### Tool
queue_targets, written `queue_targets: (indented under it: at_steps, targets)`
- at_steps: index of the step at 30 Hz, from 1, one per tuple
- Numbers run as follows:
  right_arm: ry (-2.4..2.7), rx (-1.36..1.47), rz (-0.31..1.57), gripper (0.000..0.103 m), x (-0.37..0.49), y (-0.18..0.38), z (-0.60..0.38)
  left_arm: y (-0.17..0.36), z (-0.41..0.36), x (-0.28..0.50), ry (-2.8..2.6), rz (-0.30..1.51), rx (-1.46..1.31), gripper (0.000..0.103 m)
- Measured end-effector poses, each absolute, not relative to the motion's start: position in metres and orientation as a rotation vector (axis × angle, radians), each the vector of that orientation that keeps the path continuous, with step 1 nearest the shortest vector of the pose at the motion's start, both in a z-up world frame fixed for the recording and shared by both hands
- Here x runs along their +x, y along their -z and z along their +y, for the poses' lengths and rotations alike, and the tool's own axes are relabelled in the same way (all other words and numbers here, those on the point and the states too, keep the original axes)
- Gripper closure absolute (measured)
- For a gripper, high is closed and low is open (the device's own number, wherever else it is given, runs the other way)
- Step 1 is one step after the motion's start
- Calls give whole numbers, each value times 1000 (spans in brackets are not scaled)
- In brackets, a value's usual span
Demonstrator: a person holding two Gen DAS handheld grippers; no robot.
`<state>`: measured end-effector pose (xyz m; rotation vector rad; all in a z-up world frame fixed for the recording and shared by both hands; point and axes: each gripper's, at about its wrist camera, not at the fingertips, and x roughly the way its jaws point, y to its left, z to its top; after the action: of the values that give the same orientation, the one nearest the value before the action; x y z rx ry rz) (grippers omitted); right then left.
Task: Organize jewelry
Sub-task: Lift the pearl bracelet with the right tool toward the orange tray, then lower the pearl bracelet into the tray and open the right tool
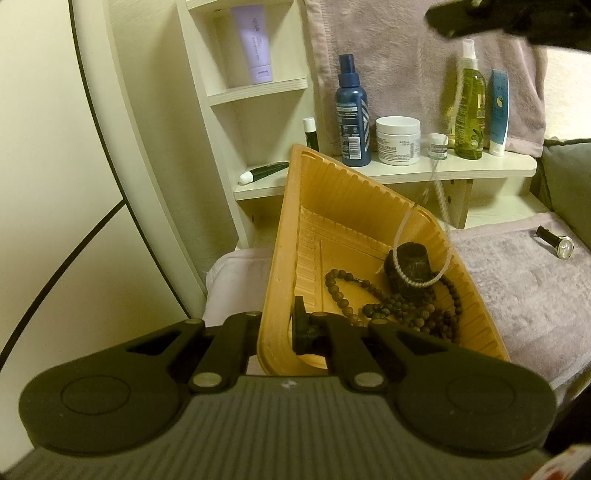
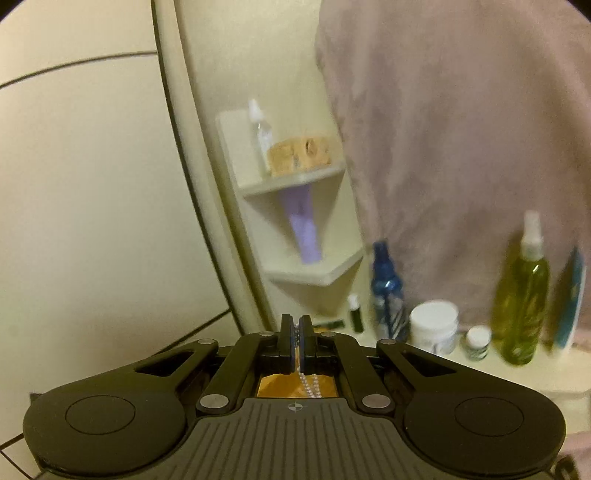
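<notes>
My left gripper (image 1: 284, 326) is shut on the near rim of a tilted orange tray (image 1: 332, 206). One finger is inside the wall and the other is outside. In the tray lie a brown bead necklace (image 1: 341, 301) and a dark chunky piece (image 1: 406, 262). A white pearl strand (image 1: 417, 284) loops over that piece and rises to my right gripper (image 1: 436, 18) at the top right. In the right wrist view my right gripper (image 2: 296, 332) is shut on the pearl strand (image 2: 308, 386), which hangs below its fingers above the tray (image 2: 273, 386).
A wristwatch (image 1: 557, 243) lies on the lilac towel (image 1: 517, 288) right of the tray. Behind the tray, a white shelf (image 1: 480, 168) carries a blue spray bottle (image 1: 352, 110), a cream jar (image 1: 398, 140) and a green spray bottle (image 1: 469, 110). A purple tube (image 1: 253, 44) stands in the corner rack.
</notes>
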<state>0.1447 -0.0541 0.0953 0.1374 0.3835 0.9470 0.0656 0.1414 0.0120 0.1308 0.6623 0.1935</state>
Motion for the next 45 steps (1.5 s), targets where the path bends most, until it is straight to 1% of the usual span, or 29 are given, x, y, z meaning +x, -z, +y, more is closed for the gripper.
queue_targets:
  at_steps: [4,9,14,28,29,31,32,33,45]
  targets:
    - [-961,117,466,101,152,-72,-39,-12,142,65,-194,662,129,99]
    - [-960,108,614,101,162,-33,-28,-12,142,66,-193,662,129,99]
    - [-956,115,693,101,165,-6,-26,-11,142,66,-193,662,128,99]
    - [-1001,131,768,100,165,6,-15,-11,142,66,-192,662,126,99]
    - [-991,137,770,97,166,7,-16,-11,143,66,-193,662,126,99]
    - [-975,150,769,75,167,9,-21,-11,143,65,-193,662,127,99]
    - [-970,165,765,52,167,9,-25,-11,143,65,-193,662,127,99]
    - [-963,179,755,45,167,9,-29,-11,143,66,-193,662,128,99]
    - [-773,187,714,44,156,17,-95,-10,143,65,-193,662,129,100]
